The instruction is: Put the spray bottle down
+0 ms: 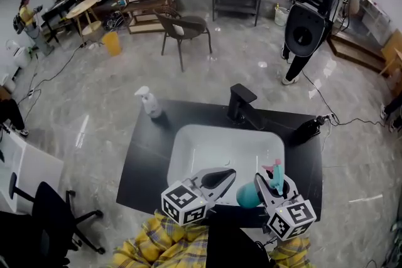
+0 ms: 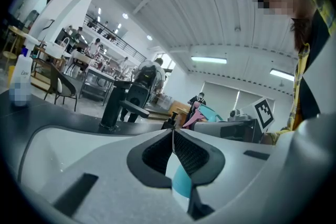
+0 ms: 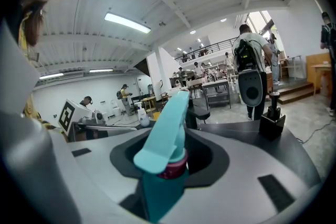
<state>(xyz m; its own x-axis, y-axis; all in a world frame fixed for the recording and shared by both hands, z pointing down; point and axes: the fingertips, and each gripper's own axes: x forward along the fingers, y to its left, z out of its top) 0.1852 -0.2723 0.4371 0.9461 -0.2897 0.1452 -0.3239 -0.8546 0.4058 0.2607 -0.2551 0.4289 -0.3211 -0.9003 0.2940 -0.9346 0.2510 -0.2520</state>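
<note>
A teal spray bottle (image 1: 249, 196) with a pink trigger is upright between the jaws of my right gripper (image 1: 271, 189), which is shut on its neck over the near right rim of the white sink (image 1: 188, 147). In the right gripper view the bottle's teal head (image 3: 165, 128) fills the space between the jaws of the right gripper (image 3: 173, 159). My left gripper (image 1: 220, 177) hovers just left of it over the sink's near edge, with its jaws shut and empty. In the left gripper view the left gripper (image 2: 173, 134) has its pads touching, and the teal bottle (image 2: 181, 186) shows behind them.
The sink is set in a black counter (image 1: 147, 154) with a black faucet (image 1: 242, 103) at the back. A white spray bottle (image 1: 149, 101) stands at the back left corner, a black soap dispenser (image 1: 308, 128) at the right. A person (image 1: 314, 6) stands beyond, near a chair (image 1: 183, 31).
</note>
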